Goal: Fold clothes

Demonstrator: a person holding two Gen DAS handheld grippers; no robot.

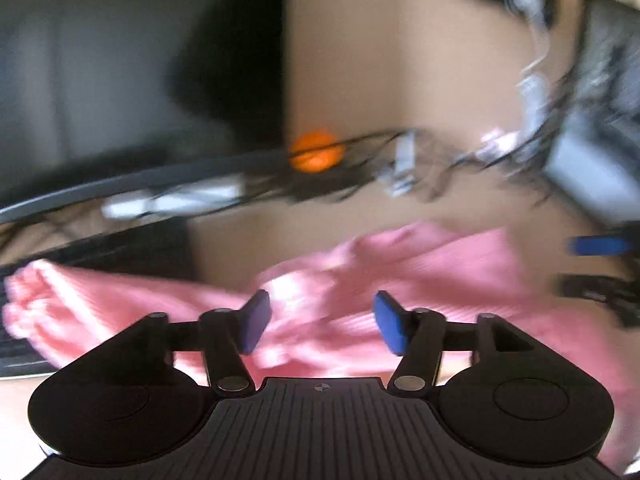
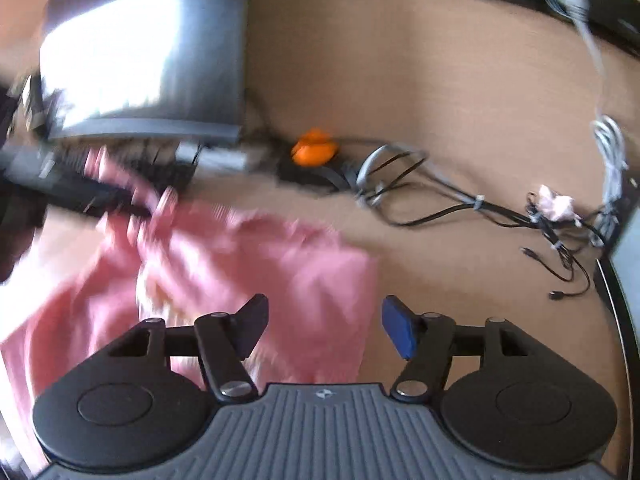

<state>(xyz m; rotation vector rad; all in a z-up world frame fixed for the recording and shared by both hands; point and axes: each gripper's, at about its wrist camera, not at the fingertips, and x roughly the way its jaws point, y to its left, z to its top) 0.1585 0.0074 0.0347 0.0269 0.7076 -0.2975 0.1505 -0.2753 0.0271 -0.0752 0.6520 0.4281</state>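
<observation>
Both views are blurred, so small details are not sure.

Left hand-held gripper [image 1: 320, 322]: jaws stand apart, blue pads [image 1: 390, 328] w/ a clear gap between them. Nothing is pinched; the pink cloth [image 1: 440, 276] lies under and beyond the gap, not pressed by the pads. In this view the cloth goes from 9 o'clock across the middle to 4 o'clock, rumpled, on the tan counter [image 1: 400, 60]. At about 12 o'clock from the gripper there is an orange thing [image 1: 316, 151] among dark cables [image 1: 372, 160]. A keyboard [image 1: 120, 248] is at 9 o'clock, partly under the cloth end. At 3 o'clock the tip of the right hand-held gripper [image 1: 600, 264] shows, blue and black.

Right hand-held gripper [image 2: 324, 328]: also open, pads apart, nothing gripped. The cloth [image 2: 256, 264] fills the part from 8 to 11 o'clock of it, and its right edge falls about between the pads. Its far end is bunched near a dark device at 10 o'clock, prob. the left gripper, but I cannot tell if it touches. A monitor [image 2: 152, 52] stands at 11 o'clock. The orange thing [image 2: 314, 147] is at 12 o'clock, and cables [image 2: 460, 204] run toward 2 o'clock over the counter [image 2: 440, 80].
</observation>
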